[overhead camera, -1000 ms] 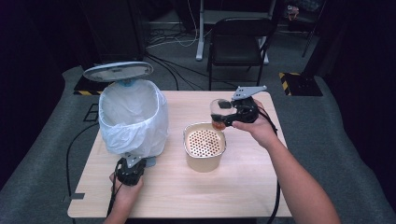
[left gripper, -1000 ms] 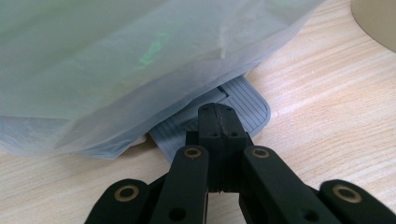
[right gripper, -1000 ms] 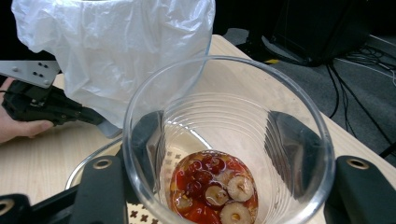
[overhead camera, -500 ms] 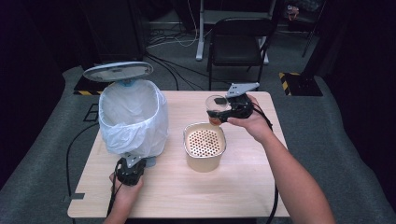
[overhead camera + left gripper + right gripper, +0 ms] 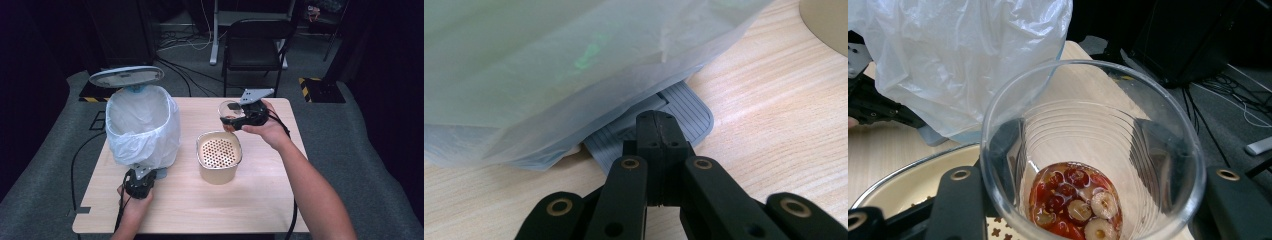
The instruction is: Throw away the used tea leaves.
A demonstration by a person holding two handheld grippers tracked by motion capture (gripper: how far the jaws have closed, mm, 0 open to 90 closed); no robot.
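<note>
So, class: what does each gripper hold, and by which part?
The right gripper clamps the clear cup of fruit and liquid around its side wall. The left gripper holds nothing: its jaws are shut, pressing on the bin's grey pedal.

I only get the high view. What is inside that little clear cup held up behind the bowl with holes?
Observer: The right gripper view looks straight into the cup: reddish liquid at the bottom, with red berries and pale round slices.
Operator: And on the other side, low down?
Observer: The left gripper has its jaws shut, and its tips rest on a grey ribbed pedal.
Operator: Does anything cover it?
Observer: The white bag hangs over the pedal's back part.
</note>
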